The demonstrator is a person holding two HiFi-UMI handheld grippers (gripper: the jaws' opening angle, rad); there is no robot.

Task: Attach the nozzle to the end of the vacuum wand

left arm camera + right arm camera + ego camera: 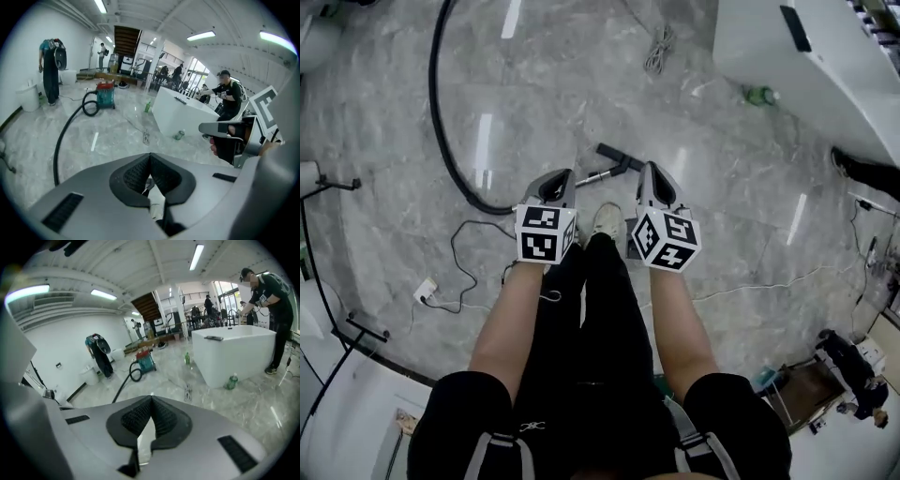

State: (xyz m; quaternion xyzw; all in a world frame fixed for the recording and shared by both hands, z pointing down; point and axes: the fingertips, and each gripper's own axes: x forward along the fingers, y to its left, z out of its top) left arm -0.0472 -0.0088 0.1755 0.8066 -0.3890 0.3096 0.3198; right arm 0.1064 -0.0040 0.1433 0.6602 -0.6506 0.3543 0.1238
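Both grippers are held high above the floor, and neither has anything in it. The left gripper [561, 180] has its jaws pressed tight together with nothing between the pads. The right gripper [652, 178] is the same, closed on nothing.

Well below both sets of jaws and a little ahead of them, on the floor in the gap between the two, lies the wand [592, 176], a short silver tube. The black nozzle [619, 157] sits at its far end. The two look to be touching end to end, but I can't tell from here whether the nozzle is pushed home. The black hose [441, 112] curves away beyond the left jaws' outer side.

I'd say no joining is under way right now, as the hands are clear of the parts. If the fit isn't made, the next move calls for both grippers to go down and open. One would then take the wand and the other the nozzle, lined up straight before pushing them together.
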